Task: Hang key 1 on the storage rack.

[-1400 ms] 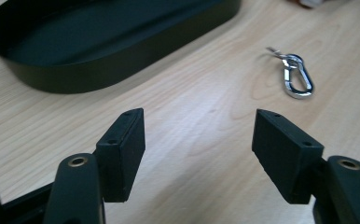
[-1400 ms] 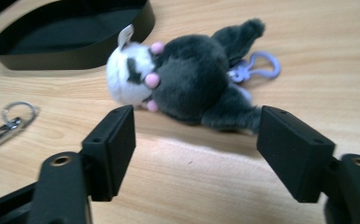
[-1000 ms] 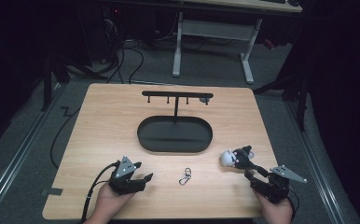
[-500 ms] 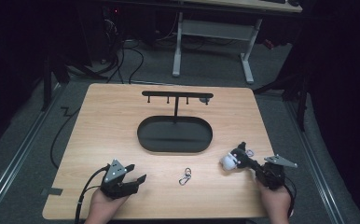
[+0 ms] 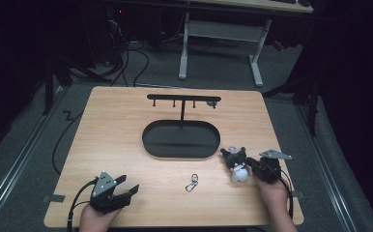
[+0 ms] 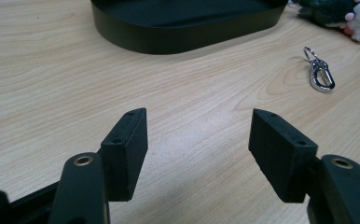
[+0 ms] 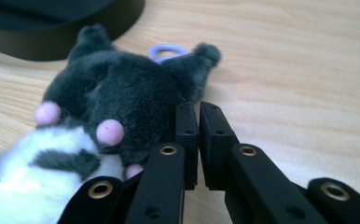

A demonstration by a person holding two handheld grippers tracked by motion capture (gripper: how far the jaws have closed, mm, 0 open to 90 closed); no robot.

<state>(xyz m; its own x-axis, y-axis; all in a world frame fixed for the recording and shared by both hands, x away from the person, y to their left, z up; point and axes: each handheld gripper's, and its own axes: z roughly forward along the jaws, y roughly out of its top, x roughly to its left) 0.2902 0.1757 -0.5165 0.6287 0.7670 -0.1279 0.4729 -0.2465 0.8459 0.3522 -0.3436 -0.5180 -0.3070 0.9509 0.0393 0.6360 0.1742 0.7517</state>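
A dim room surrounds the wooden table (image 5: 126,125). At its four o'clock, the right gripper (image 7: 197,140), jaws just closed with nothing visibly between them, rests against the plush toy (image 7: 108,102), probably nudging it. The left gripper (image 6: 197,144) waits spread at seven o'clock.

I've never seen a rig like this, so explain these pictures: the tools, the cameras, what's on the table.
A person holds a two-jaw pincer tool in each hand. One camera looks down from above; one rides on each tool, looking along its jaws. On the table are a black oval tray with a hook stand, a metal clip and a plush toy. The left gripper is open and holds nothing. The right gripper is shut beside the toy.
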